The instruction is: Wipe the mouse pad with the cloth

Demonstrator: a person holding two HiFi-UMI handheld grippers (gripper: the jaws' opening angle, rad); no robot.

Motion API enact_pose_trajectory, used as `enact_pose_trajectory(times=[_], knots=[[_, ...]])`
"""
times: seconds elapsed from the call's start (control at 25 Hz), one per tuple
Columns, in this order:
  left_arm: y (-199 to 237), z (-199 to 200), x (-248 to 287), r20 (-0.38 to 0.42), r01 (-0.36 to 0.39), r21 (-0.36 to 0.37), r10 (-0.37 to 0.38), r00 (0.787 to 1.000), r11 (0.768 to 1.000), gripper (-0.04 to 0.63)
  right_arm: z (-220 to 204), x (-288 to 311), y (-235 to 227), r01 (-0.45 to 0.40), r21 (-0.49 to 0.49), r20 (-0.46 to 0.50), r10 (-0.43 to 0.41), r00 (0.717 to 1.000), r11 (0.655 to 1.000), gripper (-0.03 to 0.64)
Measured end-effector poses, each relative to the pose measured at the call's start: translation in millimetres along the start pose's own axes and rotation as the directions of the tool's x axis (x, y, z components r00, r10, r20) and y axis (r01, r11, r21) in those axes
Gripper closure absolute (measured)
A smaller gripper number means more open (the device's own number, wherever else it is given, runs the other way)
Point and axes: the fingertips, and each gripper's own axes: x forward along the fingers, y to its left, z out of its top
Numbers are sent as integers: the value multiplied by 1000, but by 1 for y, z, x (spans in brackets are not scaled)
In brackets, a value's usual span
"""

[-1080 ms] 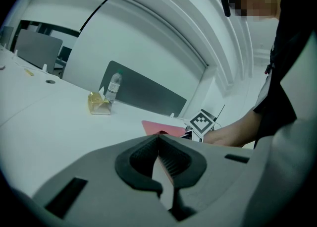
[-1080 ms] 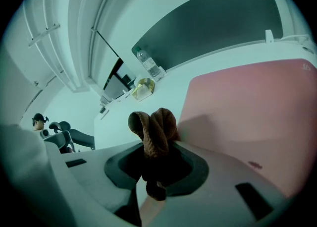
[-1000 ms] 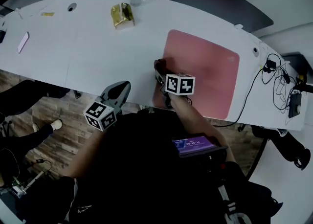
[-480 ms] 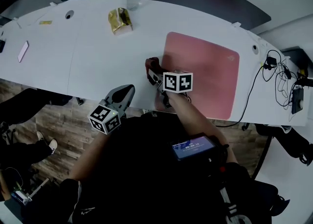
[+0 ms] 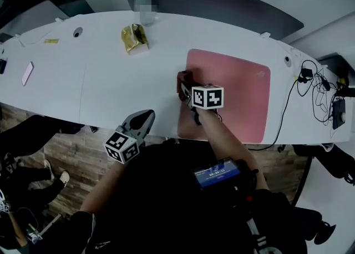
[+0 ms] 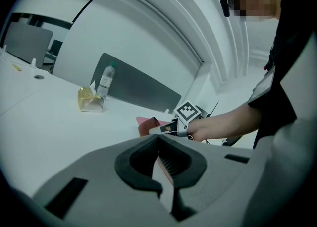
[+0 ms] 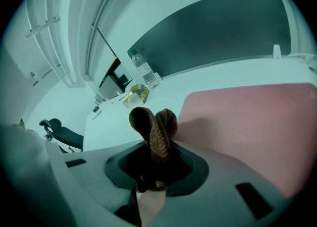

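**Head view, read from left to right.** A white curved table spans the frame. Near its upper left lies a small flat pink object. Further right, toward the far edge, sits a gold packet, with a clear bottle just behind it.

Lower left of centre, the left gripper hangs over the table's near edge, well apart from the pad. Its jaws are closed against each other, and its own view shows the pads meeting at the tips with nothing held between them.

At the centre of the frame, the right gripper is clamped on the brown cloth. In the right gripper view the folded bunch stands out beyond the jaws in two rounded lobes.

The cloth sits at the left edge of the pink mouse pad, partly over the white surface just beside it. The frames do not show whether it presses on the surface. The pad lies flat, right of centre, reaching almost to the table's near edge.

Below it, at the person's chest, is a device with a lit screen. A dark divider panel runs along the far side of the table, at the upper centre. At the far right, a tangle of black cables lies on the table, one strand trailing past the pad's right edge.
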Motion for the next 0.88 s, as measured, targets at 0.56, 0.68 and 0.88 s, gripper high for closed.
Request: enact_pose_trajectory(times=[0.56, 0.68, 0.88], knots=[[-23, 11, 44, -38, 106, 40, -104, 994, 994, 586, -3, -50, -78, 181, 7, 3, -181, 984, 984, 503], [-27, 13, 52, -46, 113, 41, -112, 993, 993, 586, -3, -64, -94, 214, -4, 2, -214, 977, 977, 503], [-32, 12, 69, -66, 133, 44, -130, 989, 990, 586, -7, -87, -128, 256, 8, 19, -256, 966, 967, 503]])
